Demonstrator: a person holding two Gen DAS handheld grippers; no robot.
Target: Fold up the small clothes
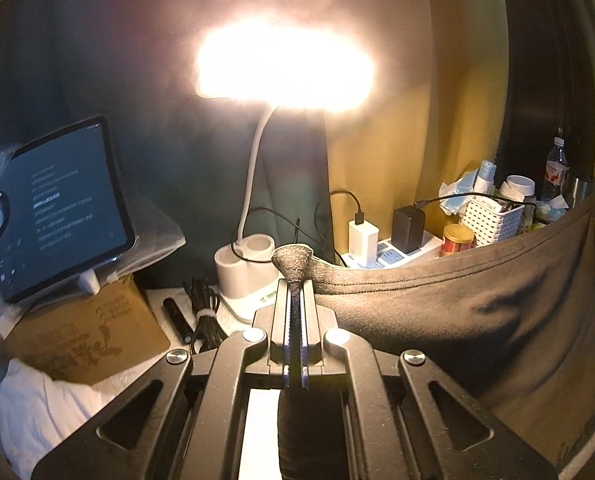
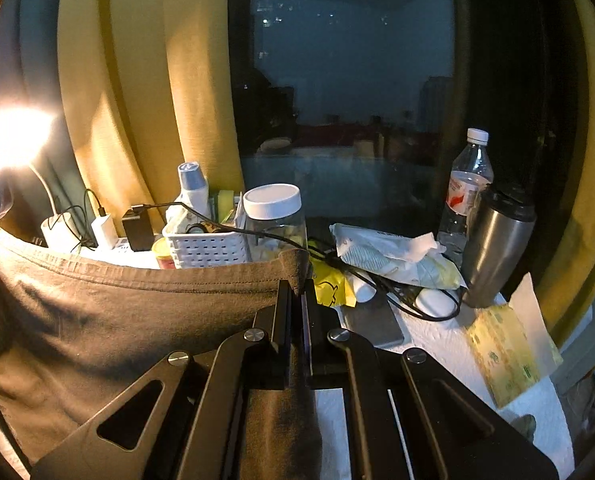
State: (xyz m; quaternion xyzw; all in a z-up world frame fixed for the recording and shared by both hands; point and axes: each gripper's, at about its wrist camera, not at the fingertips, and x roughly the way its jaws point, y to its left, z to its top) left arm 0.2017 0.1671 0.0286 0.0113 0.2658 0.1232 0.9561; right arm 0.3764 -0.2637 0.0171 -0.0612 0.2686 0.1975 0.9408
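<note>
A small dark grey-brown garment (image 1: pixel 477 304) hangs stretched between my two grippers, its stitched hem along the top. My left gripper (image 1: pixel 295 292) is shut on one corner, which bunches up above the fingertips. The cloth runs off to the right in the left wrist view. In the right wrist view the same garment (image 2: pixel 117 320) spreads to the left, and my right gripper (image 2: pixel 297 288) is shut on its other corner. Cloth also hangs down between each gripper's fingers.
A lit desk lamp (image 1: pixel 285 68) and a tablet (image 1: pixel 57 208) on a cardboard box (image 1: pixel 85 332) stand behind the left gripper. A power strip with chargers (image 1: pixel 397 240), a white basket (image 2: pixel 207 246), a jar (image 2: pixel 273 216), a water bottle (image 2: pixel 467 188), a steel tumbler (image 2: pixel 497 244) and a tissue pack (image 2: pixel 505 344) crowd the table's back.
</note>
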